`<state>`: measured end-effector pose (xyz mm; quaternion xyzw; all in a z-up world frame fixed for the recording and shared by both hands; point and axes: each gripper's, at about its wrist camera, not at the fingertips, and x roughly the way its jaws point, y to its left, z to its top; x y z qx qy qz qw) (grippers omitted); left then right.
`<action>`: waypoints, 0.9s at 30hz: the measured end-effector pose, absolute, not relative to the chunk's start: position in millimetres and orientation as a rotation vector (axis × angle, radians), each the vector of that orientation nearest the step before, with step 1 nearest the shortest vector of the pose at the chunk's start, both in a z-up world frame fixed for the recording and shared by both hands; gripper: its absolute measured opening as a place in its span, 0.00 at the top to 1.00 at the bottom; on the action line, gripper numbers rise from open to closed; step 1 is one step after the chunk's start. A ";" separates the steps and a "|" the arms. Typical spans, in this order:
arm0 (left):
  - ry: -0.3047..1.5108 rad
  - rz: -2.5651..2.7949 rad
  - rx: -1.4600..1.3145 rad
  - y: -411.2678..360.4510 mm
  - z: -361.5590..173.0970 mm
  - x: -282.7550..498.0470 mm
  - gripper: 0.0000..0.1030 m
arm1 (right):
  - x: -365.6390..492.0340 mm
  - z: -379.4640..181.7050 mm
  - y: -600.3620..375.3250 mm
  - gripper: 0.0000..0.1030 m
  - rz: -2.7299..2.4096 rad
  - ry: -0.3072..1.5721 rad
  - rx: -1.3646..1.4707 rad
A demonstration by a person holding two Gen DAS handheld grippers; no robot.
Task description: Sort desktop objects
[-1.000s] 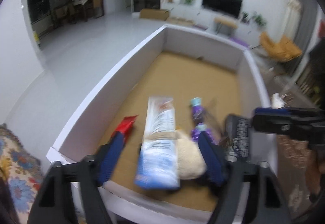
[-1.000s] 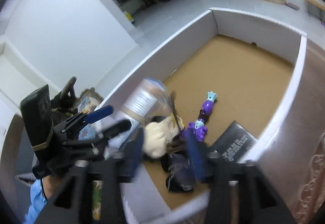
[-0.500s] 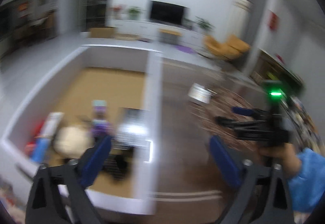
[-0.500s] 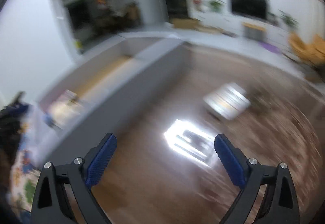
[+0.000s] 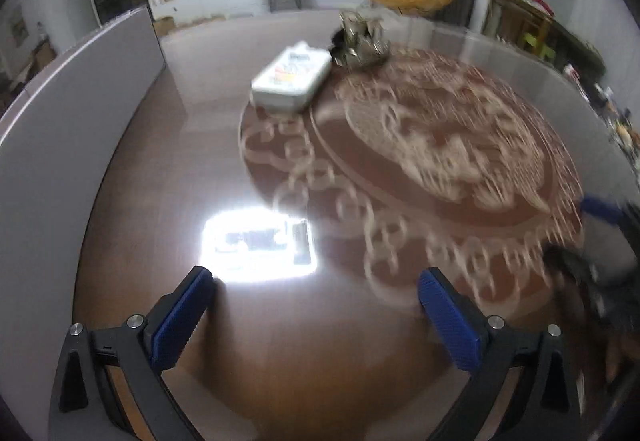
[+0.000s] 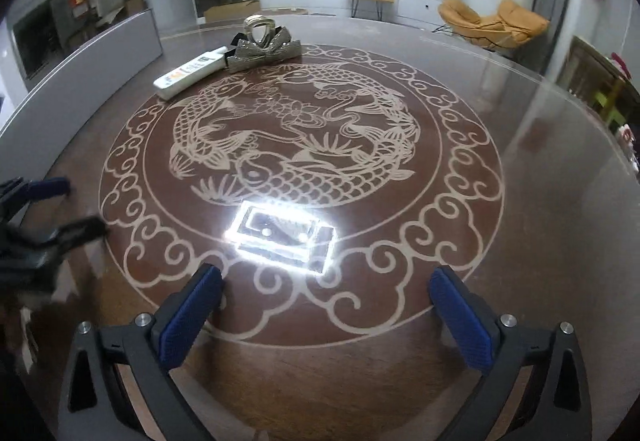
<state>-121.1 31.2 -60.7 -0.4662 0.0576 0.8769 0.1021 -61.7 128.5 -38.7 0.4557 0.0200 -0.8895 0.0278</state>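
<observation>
both grippers wide and empty over the patterned worktop

the left gripper (image 5: 316, 315) stands wide with nothing between its blue pads. the right gripper (image 6: 326, 315) is opening the last bit, also empty. on the brown worktop (image 6: 500, 121) a white remote control (image 6: 190, 73) lies at about 11 o'clock from the fish pattern, its far end touching a silver bow-shaped ornament (image 6: 262, 47) at 12 o'clock. a grey box wall (image 6: 80, 77) runs along the 9 to 10 o'clock side.

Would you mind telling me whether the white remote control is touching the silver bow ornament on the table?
Cannot tell. In the right wrist view the remote control ends right at the bow ornament with no clear gap or contact; the left wrist view is blurred.
</observation>
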 end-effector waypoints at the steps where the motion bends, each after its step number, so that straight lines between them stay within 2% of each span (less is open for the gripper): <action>1: 0.166 2.598 -1.372 32.4 -60.7 -127.9 0.00 | -61.4 -38.8 129.1 0.00 -2.748 0.062 1.408; 27: 0.163 2.607 -1.335 33.5 -62.1 -138.2 0.00 | -61.9 -42.1 128.4 0.00 -2.748 0.063 1.410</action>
